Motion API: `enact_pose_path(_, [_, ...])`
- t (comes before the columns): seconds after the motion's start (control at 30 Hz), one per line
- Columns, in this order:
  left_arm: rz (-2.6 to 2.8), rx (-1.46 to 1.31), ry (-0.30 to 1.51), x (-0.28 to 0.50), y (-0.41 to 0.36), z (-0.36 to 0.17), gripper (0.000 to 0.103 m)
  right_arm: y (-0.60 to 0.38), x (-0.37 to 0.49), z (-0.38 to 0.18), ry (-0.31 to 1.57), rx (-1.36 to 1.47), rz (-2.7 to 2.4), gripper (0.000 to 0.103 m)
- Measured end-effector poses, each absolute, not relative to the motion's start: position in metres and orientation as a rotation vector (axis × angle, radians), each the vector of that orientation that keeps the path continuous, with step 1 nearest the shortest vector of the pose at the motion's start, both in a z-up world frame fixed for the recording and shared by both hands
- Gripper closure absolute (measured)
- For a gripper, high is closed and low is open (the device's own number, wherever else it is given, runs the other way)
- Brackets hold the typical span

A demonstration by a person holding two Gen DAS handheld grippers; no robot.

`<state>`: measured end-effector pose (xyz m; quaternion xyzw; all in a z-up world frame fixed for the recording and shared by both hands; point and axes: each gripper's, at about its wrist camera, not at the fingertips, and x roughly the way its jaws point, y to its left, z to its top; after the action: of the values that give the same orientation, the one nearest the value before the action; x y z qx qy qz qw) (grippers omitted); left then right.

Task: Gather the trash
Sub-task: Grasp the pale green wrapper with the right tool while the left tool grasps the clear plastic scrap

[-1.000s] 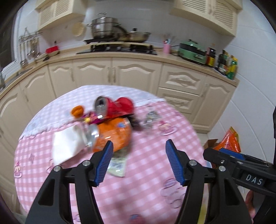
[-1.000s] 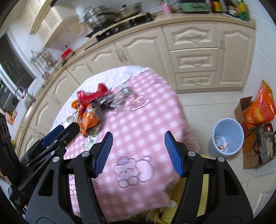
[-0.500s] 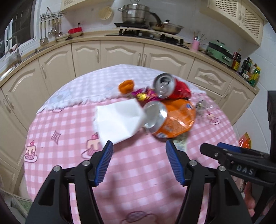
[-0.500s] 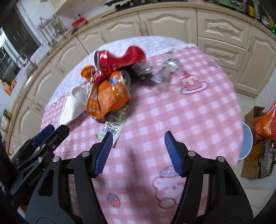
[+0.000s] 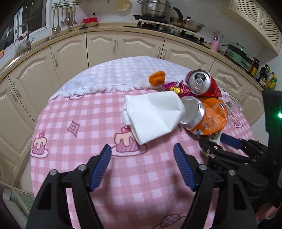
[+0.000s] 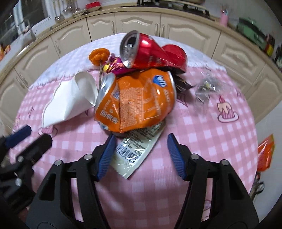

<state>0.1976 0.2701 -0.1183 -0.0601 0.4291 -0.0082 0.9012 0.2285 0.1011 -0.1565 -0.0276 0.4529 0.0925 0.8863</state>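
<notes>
Trash lies heaped on a round table with a pink checked cloth (image 5: 98, 116). A flattened white paper cup (image 5: 153, 112) lies in front of my left gripper (image 5: 141, 163), which is open and empty. A crushed orange can (image 6: 137, 104) and a crushed red can (image 6: 151, 52) lie ahead of my right gripper (image 6: 140, 155), which is open and empty. A clear printed wrapper (image 6: 137, 149) lies between its fingers, under the orange can. An orange peel (image 6: 98, 55), a purple sweet wrapper (image 6: 114, 67) and a crumpled clear wrapper (image 6: 205, 88) lie around the cans.
Cream kitchen cabinets (image 5: 102, 47) curve behind the table, with pots on a stove (image 5: 158, 10) and a sink (image 5: 23, 37) at the left. An orange bag (image 6: 265, 155) lies on the floor at the right of the table.
Both grippers have moved closer to the trash and lower over the table. The right one now straddles the printed wrapper. Both stay open.
</notes>
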Motion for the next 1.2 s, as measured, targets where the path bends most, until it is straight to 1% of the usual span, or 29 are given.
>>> enact_pose_path(0.03, [-0.018,-0.128,0.888,0.198,0.270,-0.118,0.031,0.100,0.228,-0.156,0.943,-0.055,0.200,0.066])
enact_pose_path(0.07, [-0.021,-0.131,0.890,0.198,0.270,-0.118,0.031,0.096,0.228,-0.156,0.942,-0.046,0.207,0.070])
enact_pose_path(0.23, [-0.052,-0.120,0.904,0.201,0.257,-0.119,0.030,0.073,0.223,-0.156,0.949,0.046,0.257,0.078])
enact_pose_path(0.27, [-0.057,-0.118,0.909,0.202,0.254,-0.119,0.030,0.071,0.222,-0.155,0.950,0.058,0.262,0.083])
enact_pose_path(0.5, [-0.127,-0.069,0.934,0.210,0.211,-0.119,0.030,0.034,0.211,-0.154,0.964,0.183,0.281,0.084])
enact_pose_path(0.7, [-0.198,-0.049,0.979,0.226,0.163,-0.118,0.029,-0.010,0.201,-0.144,0.915,0.285,0.273,0.084])
enact_pose_path(1.07, [-0.286,0.026,0.891,0.249,0.087,-0.087,0.029,-0.094,0.202,-0.125,0.821,0.421,0.229,0.084])
enact_pose_path(1.2, [-0.268,0.077,0.896,0.268,0.065,-0.090,0.029,-0.115,0.210,-0.126,0.804,0.458,0.226,0.084])
